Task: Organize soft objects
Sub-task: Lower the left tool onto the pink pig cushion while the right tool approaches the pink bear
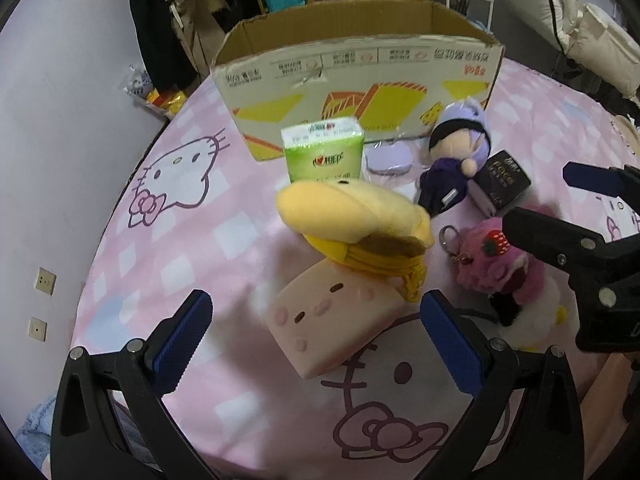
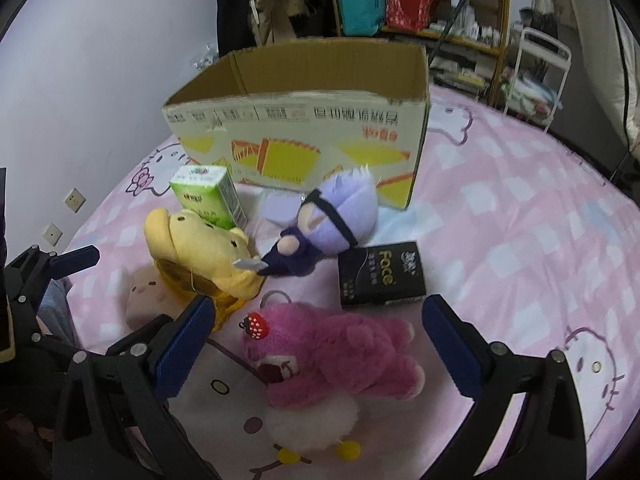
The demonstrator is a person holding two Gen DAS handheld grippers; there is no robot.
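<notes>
Sorting looks to be at its opening step: every soft thing lies on the pink cat-print bedsheet (image 1: 120, 240), and what shows of the inside of the open printed cardboard box (image 2: 304, 128) at the back looks bare. The left gripper (image 1: 316, 344) hovers with its blue-padded fingers spread wide, the pale pink square plush cushion with a stitched face (image 1: 332, 328) lying between and just beyond them, partly under the yellow plush zip pouch (image 1: 360, 216). The right gripper (image 2: 316, 352) is likewise spread, empty, straddling the fuzzy magenta bear plush with a strawberry charm (image 2: 336, 356), which rests on a white fluffy toy with yellow feet (image 2: 312, 424). Farther back lie a purple-haired doll in a dark outfit (image 2: 320, 228), a green tissue pack (image 1: 322, 152) and a black "Face" carton (image 2: 380, 276). My guess at the next move: each gripper lowers around its plush, closes gently on the bulk, then lifts clear of its neighbours and carries to the box; the pouch leaning on the cushion may drag along
</notes>
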